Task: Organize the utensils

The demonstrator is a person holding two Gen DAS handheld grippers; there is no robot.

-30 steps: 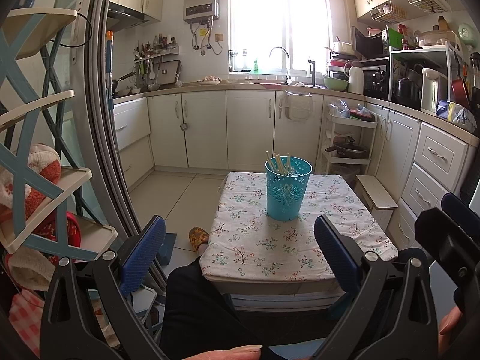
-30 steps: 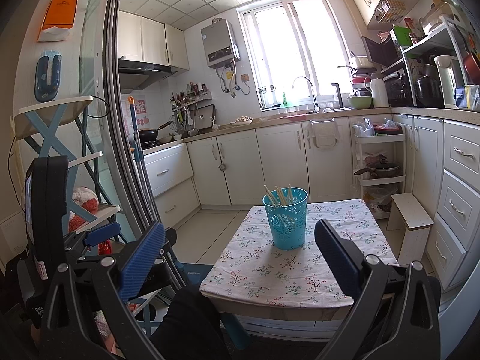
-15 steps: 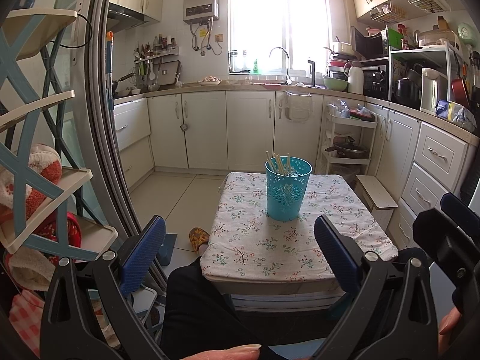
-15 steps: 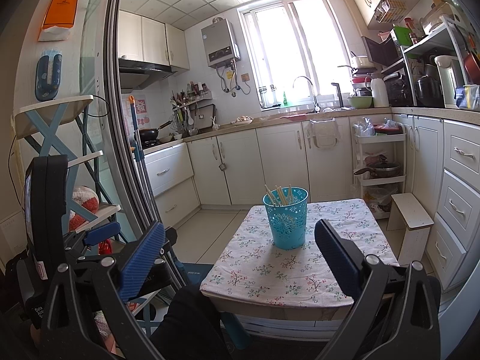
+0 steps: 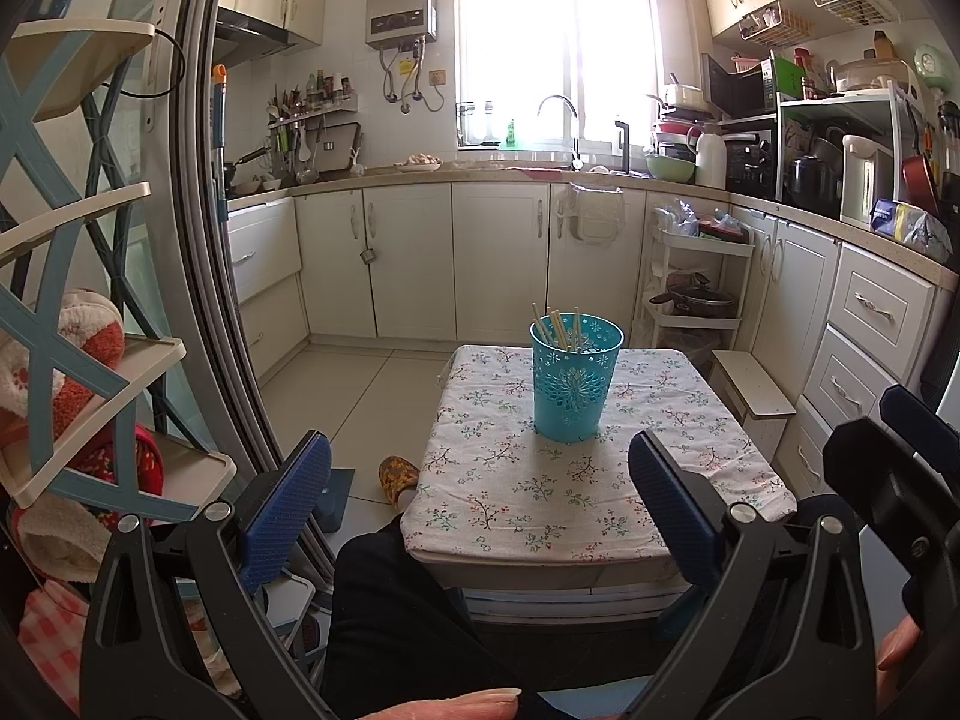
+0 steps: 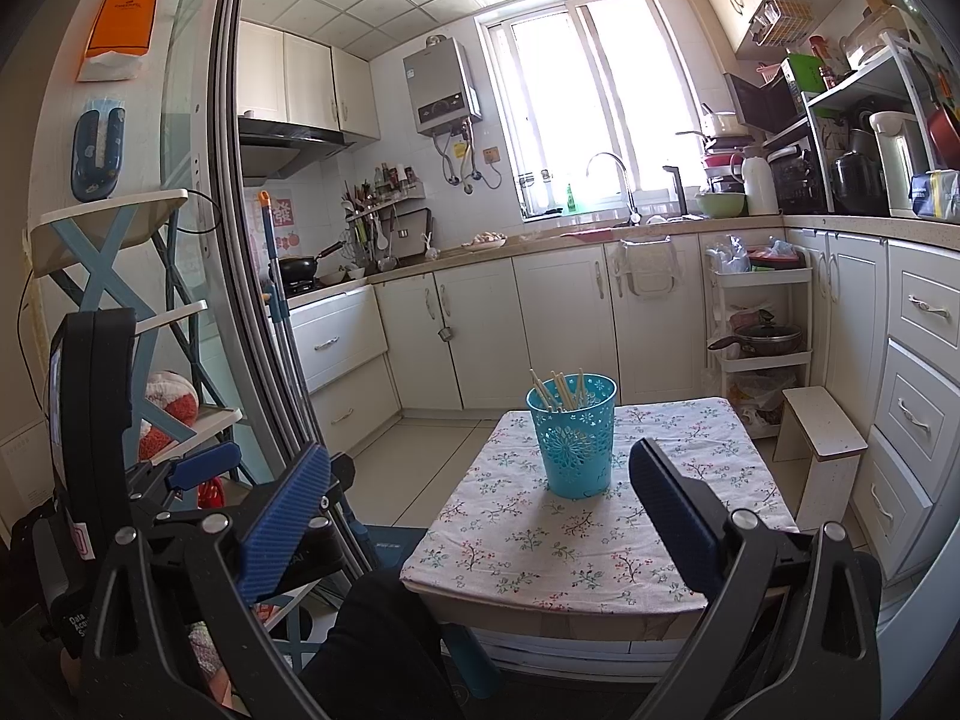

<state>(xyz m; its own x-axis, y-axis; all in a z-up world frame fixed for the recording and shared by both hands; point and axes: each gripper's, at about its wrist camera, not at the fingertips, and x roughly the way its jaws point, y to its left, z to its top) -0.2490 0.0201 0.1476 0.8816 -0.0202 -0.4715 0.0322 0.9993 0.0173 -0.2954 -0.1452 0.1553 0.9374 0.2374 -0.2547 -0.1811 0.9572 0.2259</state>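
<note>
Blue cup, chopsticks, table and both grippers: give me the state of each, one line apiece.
Blue cup: upright on the table, untouched.
Chopsticks: standing inside the cup, tips above the rim.
Table: covered by a floral cloth.
Left gripper: open, empty, short of the cup.
Right gripper: open, empty, short of the cup.

Bright daylight pours in through the big white-framed window (image 5: 561, 42) and washes its glass out to pure white. My pictures are sharp in the middle. At the edges they bend round, and the corners go black. The patterned teal plastic cup (image 6: 572, 435) throws a soft shadow toward me.
</note>
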